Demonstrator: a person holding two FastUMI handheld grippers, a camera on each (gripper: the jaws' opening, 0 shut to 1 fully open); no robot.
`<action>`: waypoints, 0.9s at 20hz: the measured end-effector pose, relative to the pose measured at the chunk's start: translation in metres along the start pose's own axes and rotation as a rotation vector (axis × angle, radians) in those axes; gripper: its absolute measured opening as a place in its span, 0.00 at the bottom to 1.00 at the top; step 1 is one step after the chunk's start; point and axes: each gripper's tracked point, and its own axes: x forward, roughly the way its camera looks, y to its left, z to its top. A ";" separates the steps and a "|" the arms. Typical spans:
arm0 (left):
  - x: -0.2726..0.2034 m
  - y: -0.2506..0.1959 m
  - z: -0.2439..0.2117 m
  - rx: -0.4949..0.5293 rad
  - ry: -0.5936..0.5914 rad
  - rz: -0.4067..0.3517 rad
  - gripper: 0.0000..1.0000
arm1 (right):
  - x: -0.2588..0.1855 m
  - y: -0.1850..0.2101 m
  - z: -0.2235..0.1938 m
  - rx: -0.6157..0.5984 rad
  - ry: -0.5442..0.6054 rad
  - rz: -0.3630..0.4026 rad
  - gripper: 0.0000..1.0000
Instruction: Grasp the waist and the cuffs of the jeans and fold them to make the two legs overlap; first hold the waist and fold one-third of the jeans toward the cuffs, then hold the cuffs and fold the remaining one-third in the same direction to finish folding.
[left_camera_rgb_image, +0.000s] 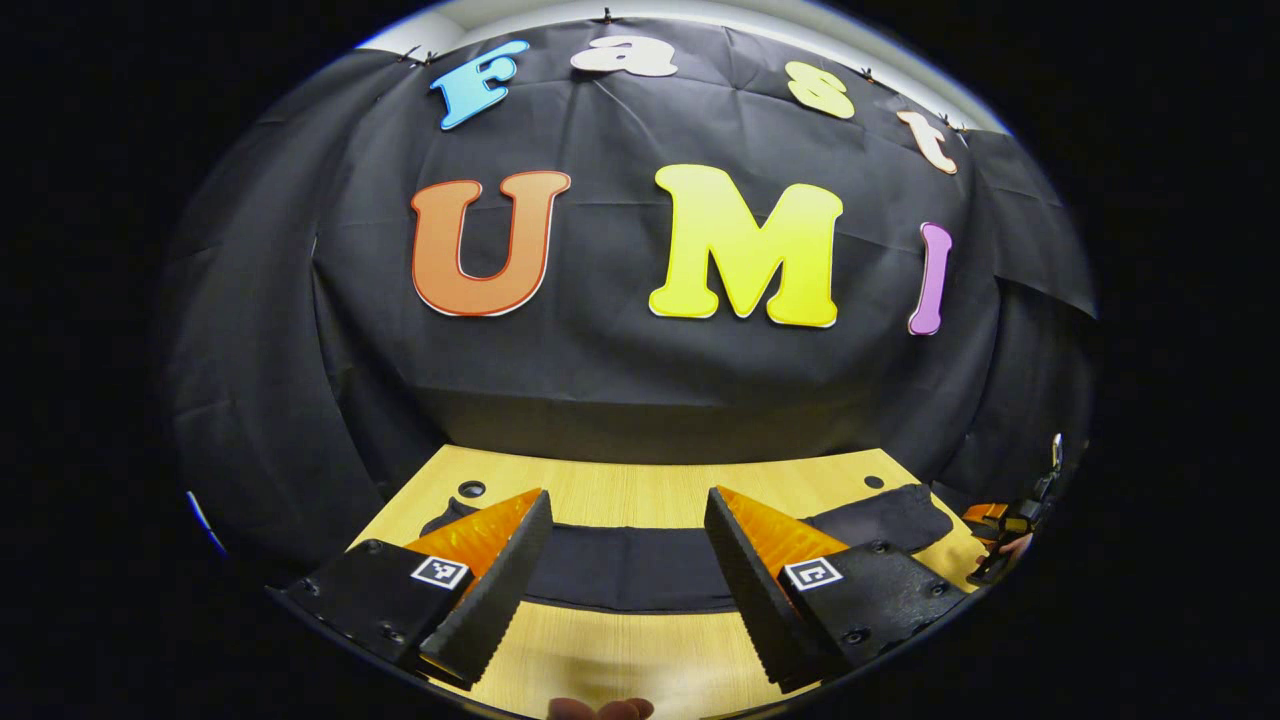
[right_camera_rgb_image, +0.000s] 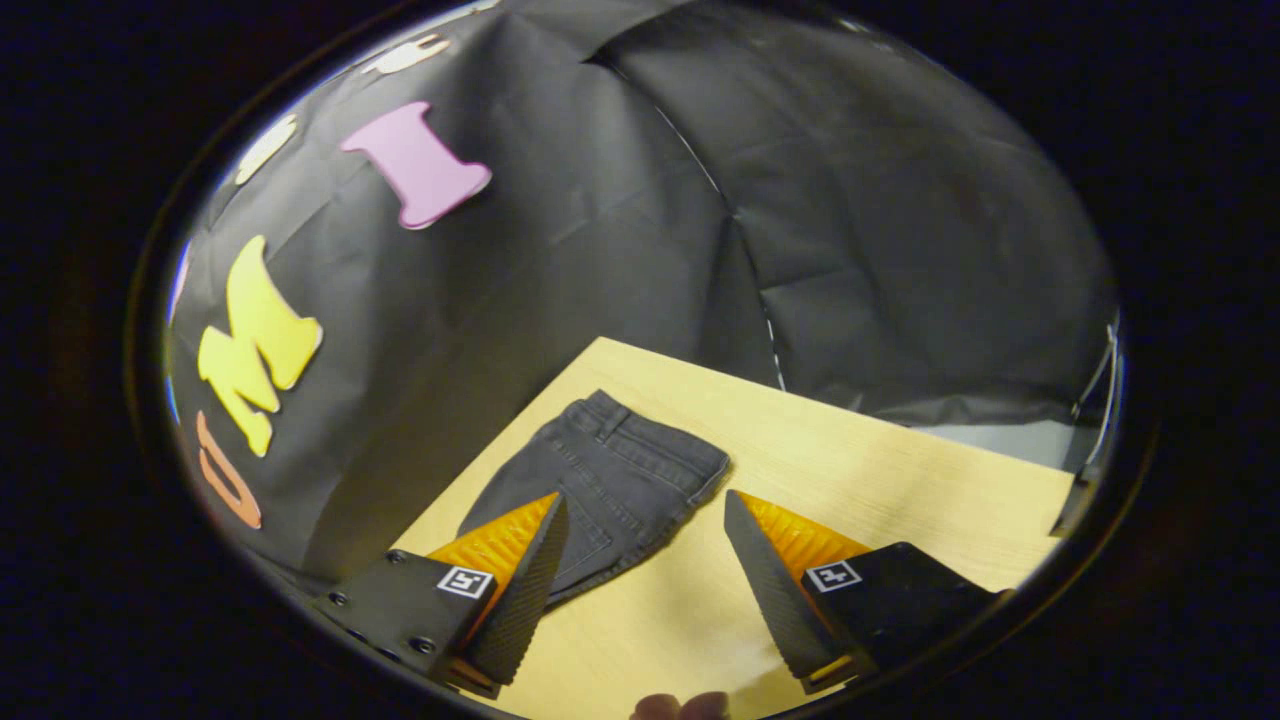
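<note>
Both pairs of jaws stand wide and hold nothing. The left gripper (left_camera_rgb_image: 627, 560) hangs above the near side of the surface (left_camera_rgb_image: 640, 490), and the dark jeans (left_camera_rgb_image: 640, 570) lie flat across it just beyond. The right gripper (right_camera_rgb_image: 640, 560) hovers by the waist end of the jeans (right_camera_rgb_image: 610, 480), which reaches toward the far left corner of the surface (right_camera_rgb_image: 850, 450). To start well, I would lower each gripper to the cloth's edge, slide one finger under, and pinch both layers before lifting.
</note>
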 end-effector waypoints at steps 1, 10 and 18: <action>0.003 0.000 -0.003 0.011 0.013 0.010 0.99 | 0.013 -0.006 0.000 0.032 0.014 -0.010 0.97; 0.015 -0.024 -0.010 0.041 0.052 0.019 0.99 | 0.077 -0.012 -0.002 0.013 0.024 -0.035 0.92; 0.010 0.004 -0.020 -0.003 0.089 0.082 0.99 | 0.096 -0.009 -0.011 -0.047 0.020 -0.095 0.56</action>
